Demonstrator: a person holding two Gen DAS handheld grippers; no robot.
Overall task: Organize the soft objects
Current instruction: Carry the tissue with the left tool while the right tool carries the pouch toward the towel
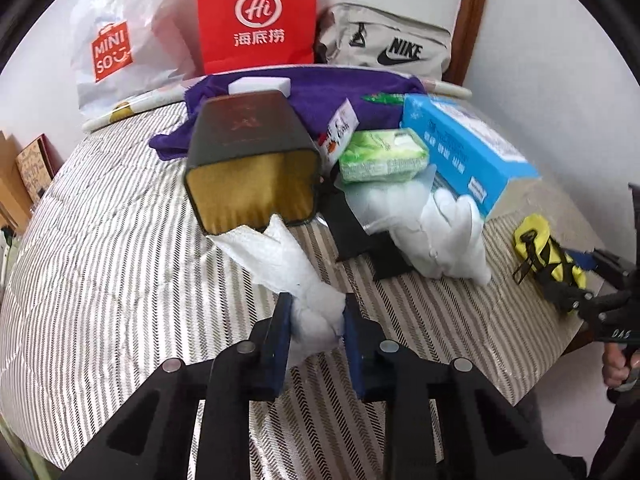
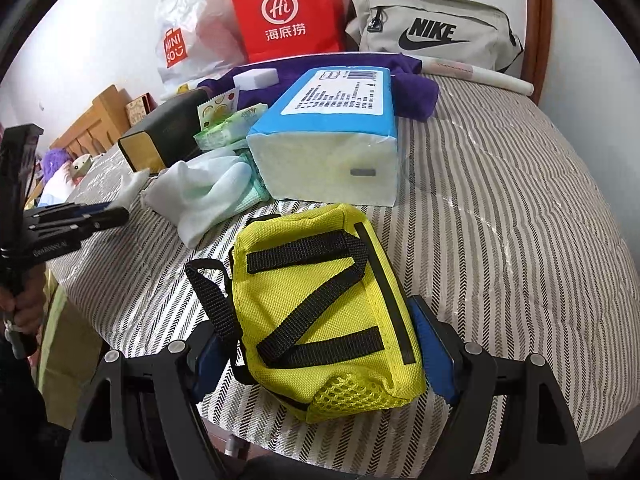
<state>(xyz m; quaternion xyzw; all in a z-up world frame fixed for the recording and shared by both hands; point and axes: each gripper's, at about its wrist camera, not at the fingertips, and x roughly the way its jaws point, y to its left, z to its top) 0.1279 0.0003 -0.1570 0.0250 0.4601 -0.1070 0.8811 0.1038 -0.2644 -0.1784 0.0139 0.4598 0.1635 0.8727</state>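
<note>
Progress, judged from how things lie: early to middle. Two soft items are in the claws; most others lie loose on the striped bedcover [image 1: 100, 240], so sorting looks largely undone

1. Left gripper [image 1: 317, 318]: jaws clamped on a white tissue [image 1: 280, 252], crumpled and quilted, its free end trailing toward 11 o'clock to touch the open mouth of the dark box [image 1: 252, 152]. The box is rigid and squarish, with a gold, ribbed lining; it lies on its side

2. Right gripper [image 2: 320, 344]: blue pads against both sides of the yellow pouch [image 2: 320, 312], apparently clamped on it. Woven nylon, padded, black webbing straps in a Z, a mesh patch at the near end. It rests on the bedcover at 6 o'clock in the right wrist view

3. White cloth items [image 2: 200, 196]: limp and bunched, at 10 o'clock from the pouch, possibly gloves or socks; cannot tell

4. Blue tissue pack [image 2: 332, 132]: soft plastic wrap, block-shaped, at 12 o'clock from the pouch

5. Green tissue packet [image 1: 382, 156]: small and pillowy, just beside the blue pack

6. Purple towel [image 1: 320, 96]: plush and rumpled, beneath a white sponge block [image 1: 260, 85]

7. Along the back at 12 o'clock: red paper bag [image 1: 258, 16], white plastic bag [image 1: 116, 40], grey fabric bag [image 1: 388, 44]
</note>
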